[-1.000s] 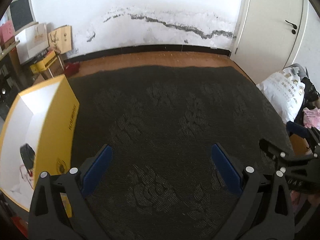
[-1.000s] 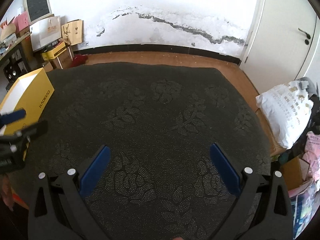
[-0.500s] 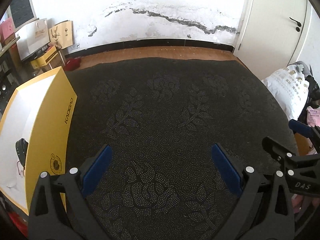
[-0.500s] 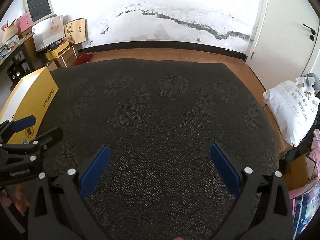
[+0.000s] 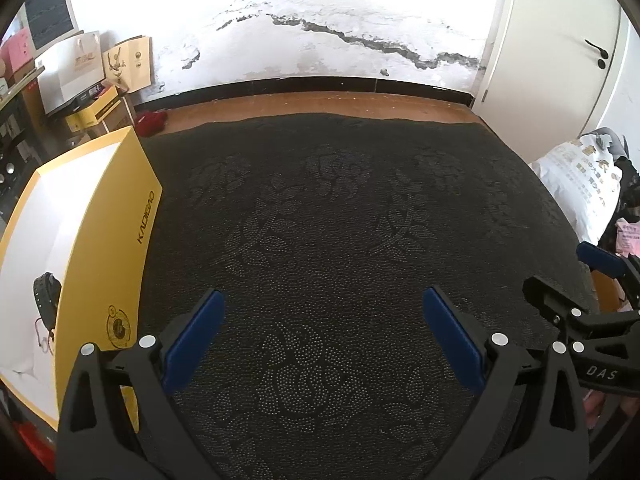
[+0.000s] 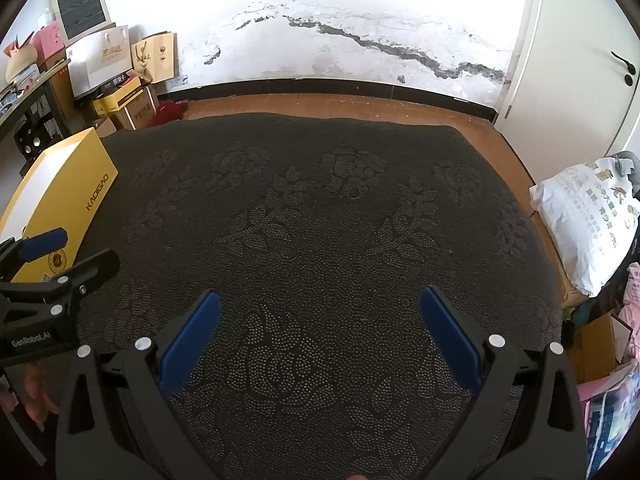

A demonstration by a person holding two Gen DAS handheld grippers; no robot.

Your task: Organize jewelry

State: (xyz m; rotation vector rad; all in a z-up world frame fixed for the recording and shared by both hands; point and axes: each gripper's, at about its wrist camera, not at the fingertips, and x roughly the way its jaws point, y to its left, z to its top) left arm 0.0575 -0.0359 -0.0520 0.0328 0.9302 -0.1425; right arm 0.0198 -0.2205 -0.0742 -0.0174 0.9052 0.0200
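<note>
While both jaws are wide apart and hold nothing, the left gripper point(image 5: 320, 308) must reach the black bracelet point(image 5: 47, 290) inside the yellow box point(image 5: 108, 216).

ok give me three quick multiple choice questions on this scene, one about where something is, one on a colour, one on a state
1. Where does the yellow box stand relative to the dark patterned mat?
A. at its left edge
B. in its middle
C. at its far edge by the wall

2. What colour are the pads on the left gripper fingers?
A. red
B. blue
C. white

3. What state is the right gripper in?
A. shut on a necklace
B. shut on nothing
C. open, holding nothing

Answers:
1. A, both views show the box along the mat's left side.
2. B, blue pads line the inside of the black fingers.
3. C, its fingers stand wide apart with only mat between them.
</note>
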